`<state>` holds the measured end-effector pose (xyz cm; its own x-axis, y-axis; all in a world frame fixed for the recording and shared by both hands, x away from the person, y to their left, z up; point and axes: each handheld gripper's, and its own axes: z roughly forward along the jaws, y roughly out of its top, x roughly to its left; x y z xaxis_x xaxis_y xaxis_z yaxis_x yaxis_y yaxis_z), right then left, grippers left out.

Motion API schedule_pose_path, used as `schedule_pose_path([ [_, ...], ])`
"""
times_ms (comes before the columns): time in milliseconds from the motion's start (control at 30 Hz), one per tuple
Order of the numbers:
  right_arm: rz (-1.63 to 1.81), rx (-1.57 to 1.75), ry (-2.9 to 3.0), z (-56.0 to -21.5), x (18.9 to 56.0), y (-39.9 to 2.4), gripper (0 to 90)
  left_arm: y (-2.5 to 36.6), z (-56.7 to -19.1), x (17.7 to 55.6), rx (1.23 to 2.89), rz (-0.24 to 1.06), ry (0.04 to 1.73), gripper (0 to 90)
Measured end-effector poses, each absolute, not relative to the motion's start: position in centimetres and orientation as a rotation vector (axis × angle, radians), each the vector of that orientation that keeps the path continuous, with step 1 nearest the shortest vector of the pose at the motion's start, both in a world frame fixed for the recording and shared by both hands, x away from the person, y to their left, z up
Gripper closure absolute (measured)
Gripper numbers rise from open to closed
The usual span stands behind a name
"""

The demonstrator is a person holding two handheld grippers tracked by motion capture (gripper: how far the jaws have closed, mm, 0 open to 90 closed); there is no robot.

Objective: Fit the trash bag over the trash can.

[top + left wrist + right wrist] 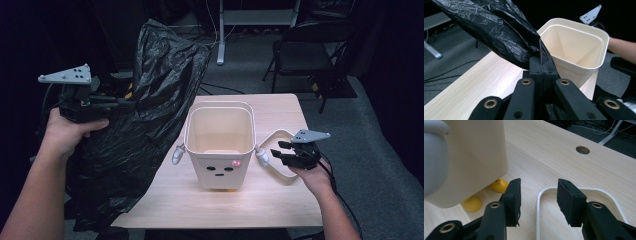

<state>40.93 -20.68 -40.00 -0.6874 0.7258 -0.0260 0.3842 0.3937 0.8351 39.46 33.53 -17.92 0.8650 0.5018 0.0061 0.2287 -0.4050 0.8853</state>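
My left gripper (541,72) has its fingers clamped on the black bag's (145,115) edge; the bag's lower end is cut off below the worktop (280,200). It hangs lengthwise downward, left of the cream bin (220,142). My right gripper (539,200) sits with fingers apart, holding nothing, above the white ring (544,192).

Glossy black, crinkled trash bag (145,100); cream bin (220,145) with a small face and pink cheek, yellow feet (499,185); pale wood-grain tabletop (210,205); white ring frame (541,202); black claws.
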Motion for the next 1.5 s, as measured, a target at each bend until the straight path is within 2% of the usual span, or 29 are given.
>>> schedule_pose_path([
  [433, 1.209, 0.951, 2.256, -39.6, 41.0, -20.9, 53.7, 33.2, -15.9, 39.0, 1.97, 0.292, 0.474, 88.5],
  [1067, 1.221, 0.891, 2.23, -38.0, 40.0, -21.0, 53.7, 27.7, -19.9, 41.3, 2.016, 0.179, 0.413, 87.6],
  [1167, 1.224, 0.888, 2.223, -37.7, 39.9, -21.0, 53.8, 26.9, -20.8, 41.2, 2.009, 0.16, 0.416, 78.9],
  [1333, 1.218, 0.888, 2.222, -37.7, 39.8, -21.1, 53.8, 25.8, -21.6, 41.0, 2.001, 0.19, 0.457, 46.4],
  [1500, 1.217, 0.892, 2.224, -37.7, 39.7, -21.0, 53.8, 24.8, -22.2, 40.8, 2.028, 0.217, 0.46, 34.2],
])
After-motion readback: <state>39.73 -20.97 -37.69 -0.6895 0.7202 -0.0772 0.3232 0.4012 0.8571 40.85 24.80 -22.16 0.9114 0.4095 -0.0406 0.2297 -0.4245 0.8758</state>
